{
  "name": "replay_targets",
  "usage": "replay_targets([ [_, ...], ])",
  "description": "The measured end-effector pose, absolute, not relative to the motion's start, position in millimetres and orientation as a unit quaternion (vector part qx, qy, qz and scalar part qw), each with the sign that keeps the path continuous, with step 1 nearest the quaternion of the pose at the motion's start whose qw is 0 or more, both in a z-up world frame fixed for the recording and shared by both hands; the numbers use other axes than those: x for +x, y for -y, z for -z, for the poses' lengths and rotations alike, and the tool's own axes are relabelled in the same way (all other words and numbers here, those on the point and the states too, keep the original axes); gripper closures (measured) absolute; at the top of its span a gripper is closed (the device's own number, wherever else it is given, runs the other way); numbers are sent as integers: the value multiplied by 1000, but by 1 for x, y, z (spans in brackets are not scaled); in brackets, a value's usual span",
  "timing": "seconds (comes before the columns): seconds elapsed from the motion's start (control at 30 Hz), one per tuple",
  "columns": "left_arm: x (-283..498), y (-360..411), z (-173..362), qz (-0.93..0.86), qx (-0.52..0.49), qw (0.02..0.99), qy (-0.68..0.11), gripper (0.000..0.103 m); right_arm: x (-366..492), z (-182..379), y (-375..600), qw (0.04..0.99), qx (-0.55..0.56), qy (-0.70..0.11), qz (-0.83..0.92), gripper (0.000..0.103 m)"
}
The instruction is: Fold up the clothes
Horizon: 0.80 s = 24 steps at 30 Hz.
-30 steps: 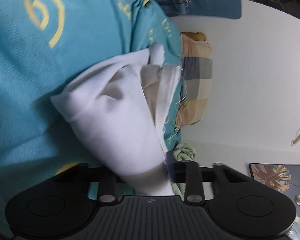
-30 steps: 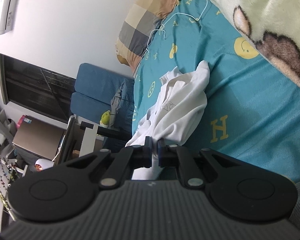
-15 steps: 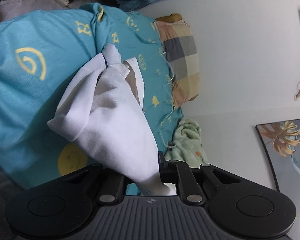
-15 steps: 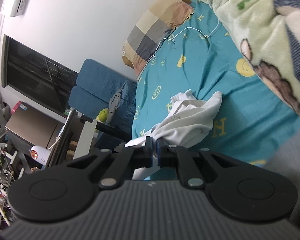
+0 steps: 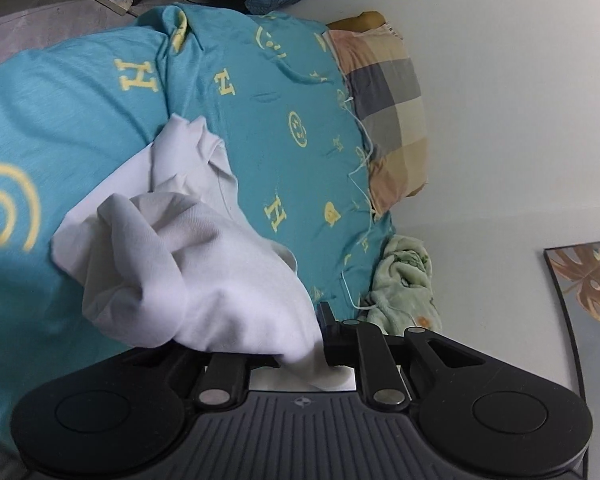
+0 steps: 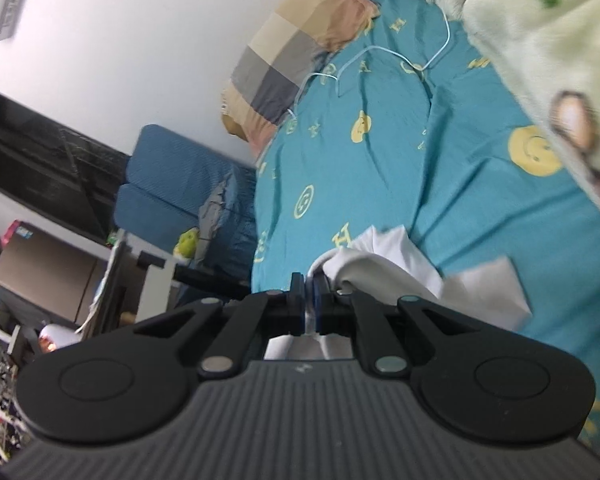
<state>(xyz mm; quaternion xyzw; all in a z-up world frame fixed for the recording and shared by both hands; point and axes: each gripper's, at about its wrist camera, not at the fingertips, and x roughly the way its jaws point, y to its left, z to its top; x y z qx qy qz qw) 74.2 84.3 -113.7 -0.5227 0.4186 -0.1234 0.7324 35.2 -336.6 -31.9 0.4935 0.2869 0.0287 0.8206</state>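
A white garment [image 5: 188,256] hangs bunched above the teal bed sheet [image 5: 284,92]. My left gripper [image 5: 300,344] has a thick wad of it between its fingers; the cloth hides the left finger, and the jaws are easing open a little while still gripping. In the right wrist view my right gripper [image 6: 308,300] is shut on a thin edge of the same garment [image 6: 388,268], which drapes to the right onto the sheet [image 6: 440,168].
A checked pillow [image 5: 388,100] lies at the head of the bed against the white wall. A green fleece blanket [image 6: 520,20] is heaped at the right. A white cable [image 6: 380,52] trails over the sheet. A blue sofa [image 6: 172,184] and shelves stand beside the bed.
Both grippers have risen and drawn back from the bed, carrying the white garment up with them. More of the sheet and pillow now shows.
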Motion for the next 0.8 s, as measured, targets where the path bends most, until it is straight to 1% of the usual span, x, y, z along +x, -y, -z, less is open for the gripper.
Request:
replay_targets([
  [0.17, 151, -77, 134, 112, -500, 740, -436, 87, 107, 51, 338, 825, 472, -310, -10, 95],
  [0.37, 213, -72, 184, 115, -472, 745, -457, 87, 165, 97, 342, 815, 474, -333, 2, 95],
  [0.47, 229, -66, 197, 110, -455, 753, -462, 87, 181, 116, 339, 823, 448, -349, 8, 95],
  [0.6, 236, -59, 198, 110, -432, 766, -463, 87, 189, 128, 337, 832, 422, -360, 7, 95],
  [0.77, 236, -58, 196, 119, -421, 772, -461, 86, 184, 123, 332, 846, 397, -354, 3, 93],
  [0.8, 234, -58, 194, 123, -419, 773, -461, 83, 184, 120, 330, 852, 387, -353, 0, 93],
])
